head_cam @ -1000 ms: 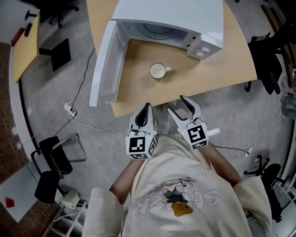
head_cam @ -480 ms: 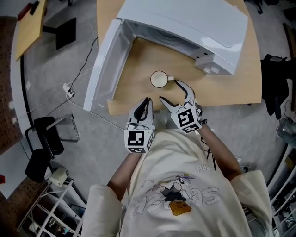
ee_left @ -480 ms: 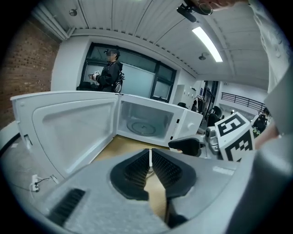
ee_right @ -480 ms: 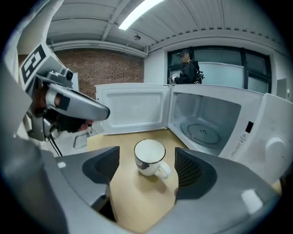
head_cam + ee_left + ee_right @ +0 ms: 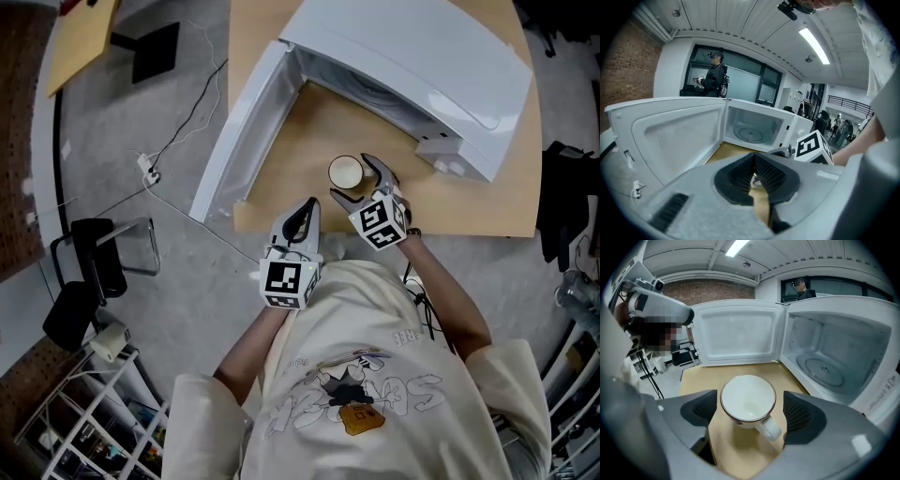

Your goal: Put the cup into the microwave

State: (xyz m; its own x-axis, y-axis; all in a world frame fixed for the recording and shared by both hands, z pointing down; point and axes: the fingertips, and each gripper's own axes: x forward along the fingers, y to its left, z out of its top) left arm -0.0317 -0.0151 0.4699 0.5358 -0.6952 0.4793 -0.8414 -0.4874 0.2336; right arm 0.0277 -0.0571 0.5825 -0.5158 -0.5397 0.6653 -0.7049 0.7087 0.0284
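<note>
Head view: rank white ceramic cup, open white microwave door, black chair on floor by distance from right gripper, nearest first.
1. White ceramic cup: between the opening jaws of the right gripper.
2. Open white microwave door: left of the cup.
3. Black chair: far left, on the floor.

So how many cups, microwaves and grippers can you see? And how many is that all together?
cup: 1
microwave: 1
grippers: 2, the left gripper with its jaws together and the right gripper with its jaws opening, the cup between them and not squeezed
total: 4
</note>
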